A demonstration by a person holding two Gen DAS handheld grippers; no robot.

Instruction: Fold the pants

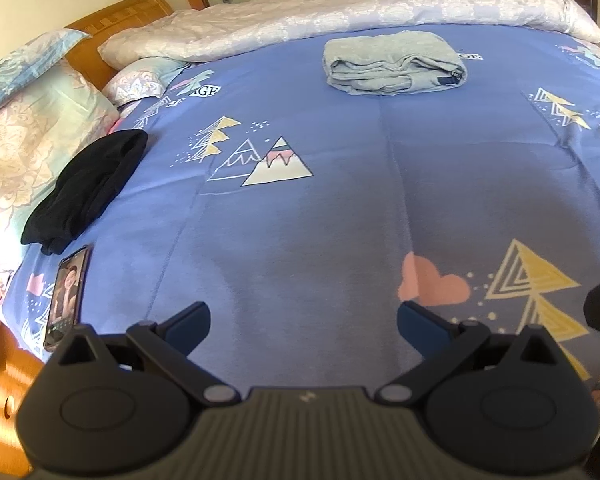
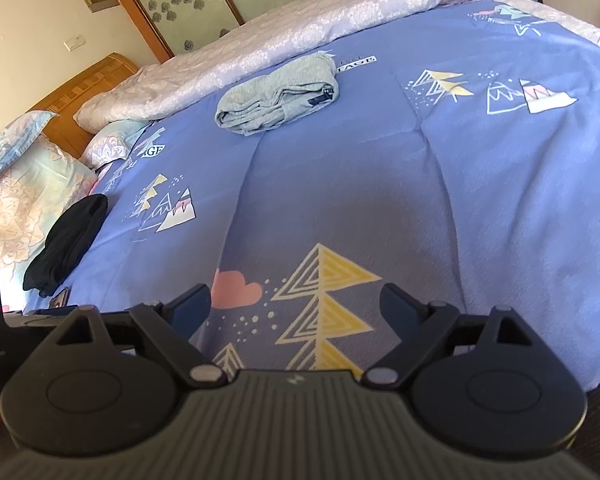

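1. Lying folded on the blue bedspread (image 1: 340, 208), the grey pants (image 1: 394, 63) sit well beyond both grippers, near the pale quilt (image 1: 340, 8).
2. Left gripper (image 1: 303, 320): jaws apart, empty.
3. Right gripper (image 2: 296, 306): jaws apart, empty.
4. A black garment (image 1: 86, 190) lies far left.

Soft grey knit pants (image 1: 394, 62) lie on matt blue cotton bedspread (image 1: 340, 220).

pants (image 1: 394, 65): light grey | state: folded into a compact bundle | pose: lying flat | place: on the bed (image 1: 340, 208), near the rolled quilt (image 1: 340, 12)
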